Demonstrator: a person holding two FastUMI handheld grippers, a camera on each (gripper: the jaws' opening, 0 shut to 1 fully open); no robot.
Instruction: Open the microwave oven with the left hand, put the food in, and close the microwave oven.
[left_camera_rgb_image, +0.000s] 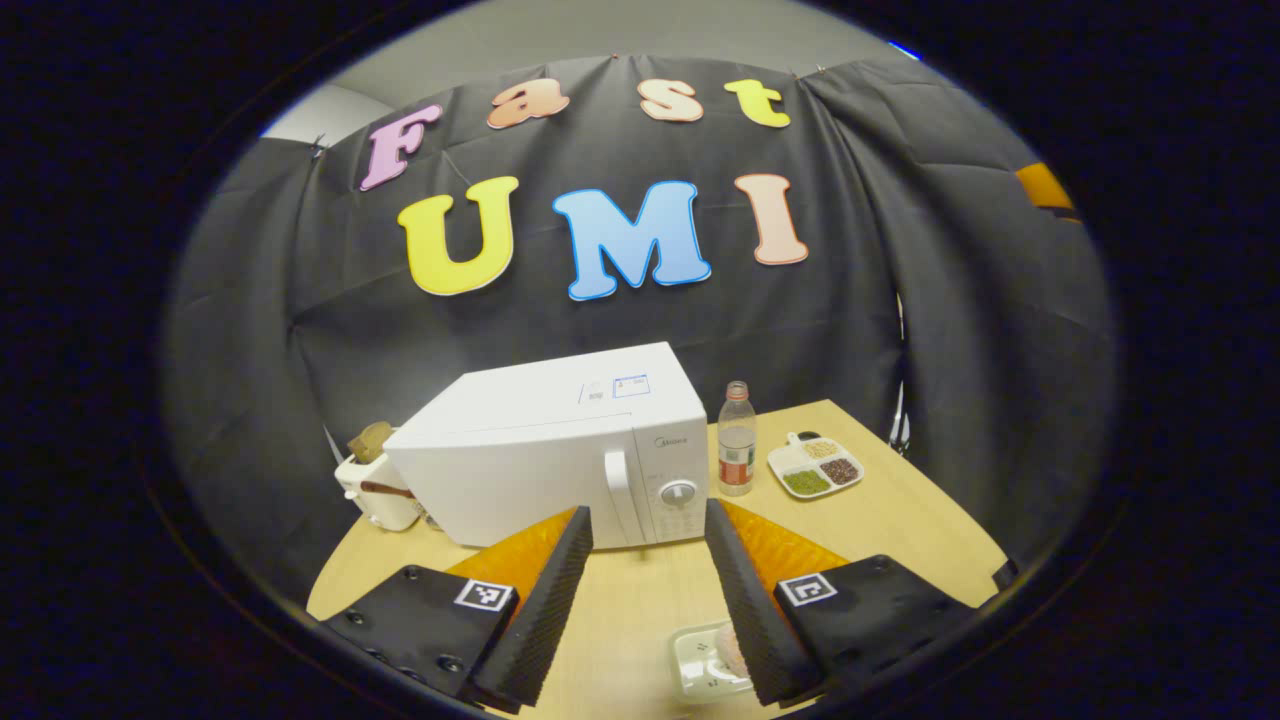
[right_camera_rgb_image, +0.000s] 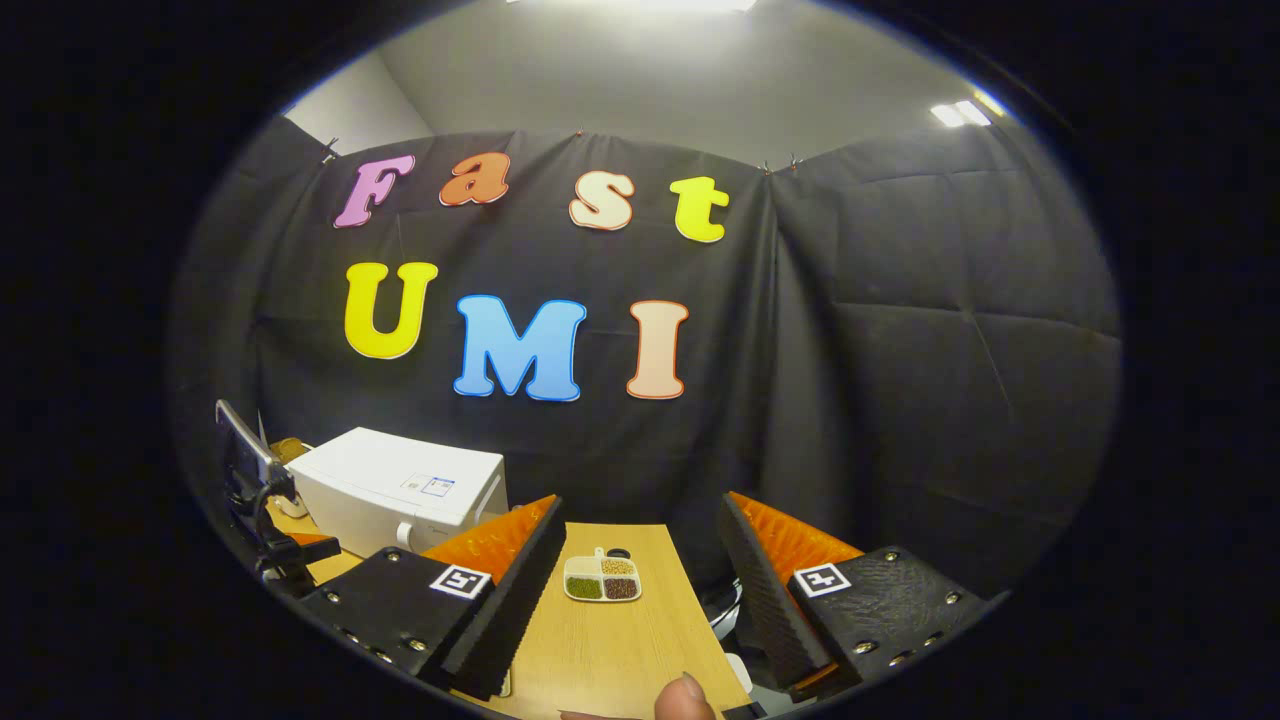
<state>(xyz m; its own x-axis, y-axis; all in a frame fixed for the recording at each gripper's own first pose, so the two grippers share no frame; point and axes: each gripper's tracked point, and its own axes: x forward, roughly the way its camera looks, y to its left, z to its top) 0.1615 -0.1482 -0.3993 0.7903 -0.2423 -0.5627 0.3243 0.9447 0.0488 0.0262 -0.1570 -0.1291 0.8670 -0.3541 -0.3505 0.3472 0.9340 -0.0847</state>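
In the left gripper view my left claw (left_camera_rgb_image: 648, 530) hangs open before the shut microwave oven (left_camera_rgb_image: 560, 450) at the table's (left_camera_rgb_image: 900, 510) far side, food dish (left_camera_rgb_image: 705, 660) at the near edge beneath, and in the right gripper view my right claw (right_camera_rgb_image: 640, 560) gapes open over the table toward the sectioned tray (right_camera_rgb_image: 602, 578).

white microwave (left_camera_rgb_image: 560, 450), pale wood table (left_camera_rgb_image: 900, 520), red-labelled clear bottle (left_camera_rgb_image: 737, 440), white tray (left_camera_rgb_image: 815, 466) of green and brown grains

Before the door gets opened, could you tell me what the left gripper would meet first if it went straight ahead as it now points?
Probably the closed white microwave oven, near its door handle and control panel. The left gripper, fingers open, points there over bare wooden table; depth is unclear.
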